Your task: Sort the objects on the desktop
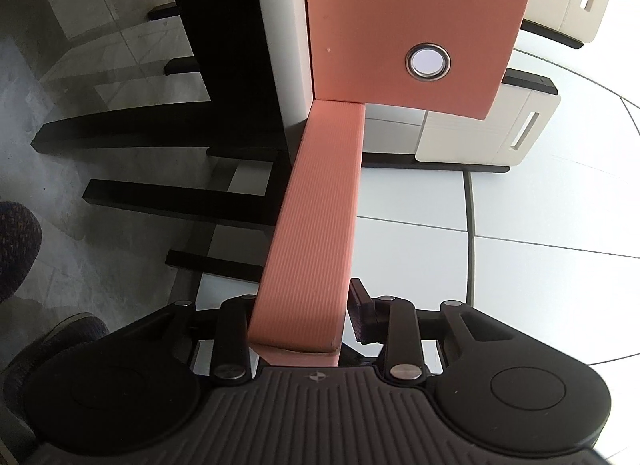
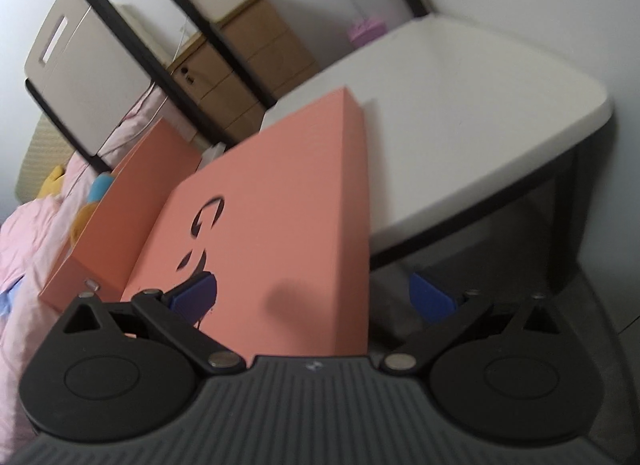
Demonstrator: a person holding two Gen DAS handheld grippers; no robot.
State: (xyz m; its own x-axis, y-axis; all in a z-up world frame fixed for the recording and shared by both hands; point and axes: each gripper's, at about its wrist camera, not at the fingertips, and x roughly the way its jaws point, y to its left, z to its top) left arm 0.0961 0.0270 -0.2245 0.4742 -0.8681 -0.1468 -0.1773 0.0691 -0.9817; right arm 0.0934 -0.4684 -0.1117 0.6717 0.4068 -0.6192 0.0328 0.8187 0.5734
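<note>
A salmon-pink box (image 1: 316, 225) runs forward between my left gripper's jaws (image 1: 304, 317); the jaws are shut on its near end. It butts against a second pink panel with a round metal button (image 1: 427, 61). In the right wrist view the pink box lid (image 2: 288, 217), with a dark printed figure, fills the middle. My right gripper (image 2: 316, 297) is open with blue pads; its left pad (image 2: 196, 297) lies over the lid and the right pad (image 2: 432, 297) stands off the lid's right edge. A second pink box part (image 2: 132, 201) stands to the left.
Cream storage bins (image 1: 480, 133) on a black-framed rack stand ahead on the white table (image 1: 540, 205). Black chair frames (image 1: 168, 197) and tiled floor lie to the left. A white tabletop (image 2: 460, 125), brown drawers (image 2: 248, 65) and pink bedding (image 2: 24, 245) show in the right wrist view.
</note>
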